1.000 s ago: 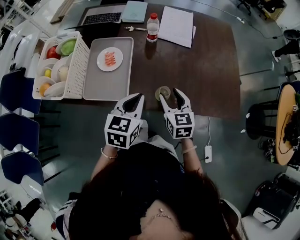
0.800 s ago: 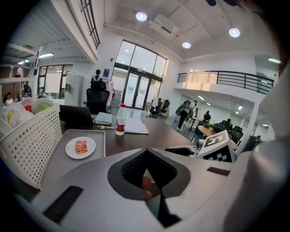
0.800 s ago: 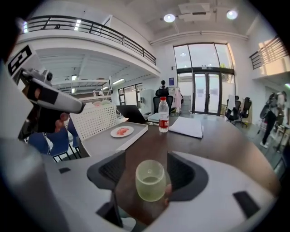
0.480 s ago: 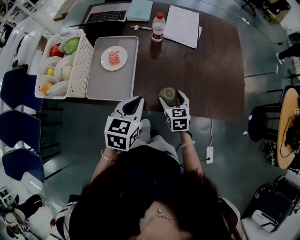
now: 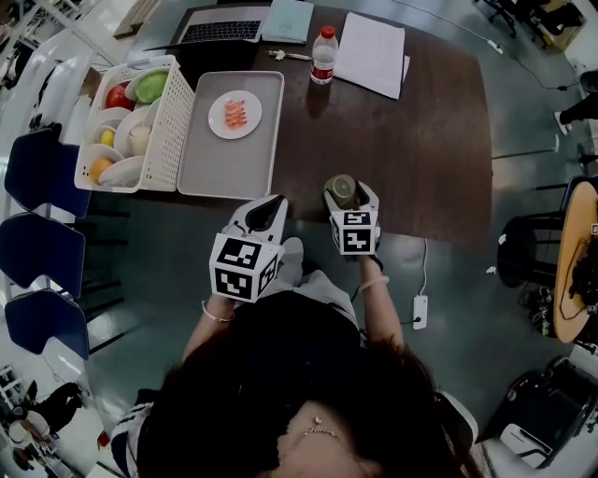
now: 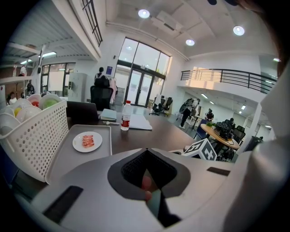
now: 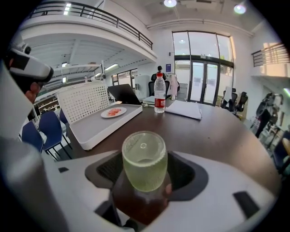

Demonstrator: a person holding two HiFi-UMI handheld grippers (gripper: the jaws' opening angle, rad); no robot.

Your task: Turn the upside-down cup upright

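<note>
The pale green cup is standing mouth-down on the dark table, right by the near edge, its closed base facing up. And there's the right gripper around it: jaws spread wide, one on each side of the cup, and in the right gripper view there's a sliver of gap either side, so the pads aren't pressing on it. Just to the left, the left gripper hangs at the table's near edge, jaws pressed together with nothing in them.

Moving out, a grey tray lies to the far left of the cup, carrying a small white plate with something pink on it. Touching the tray's left side is a white perforated basket, packed with bowls and fruit. Along the far edge there's a red-capped bottle, white papers to its right, and a laptop to its left. Blue chairs line the left side.
</note>
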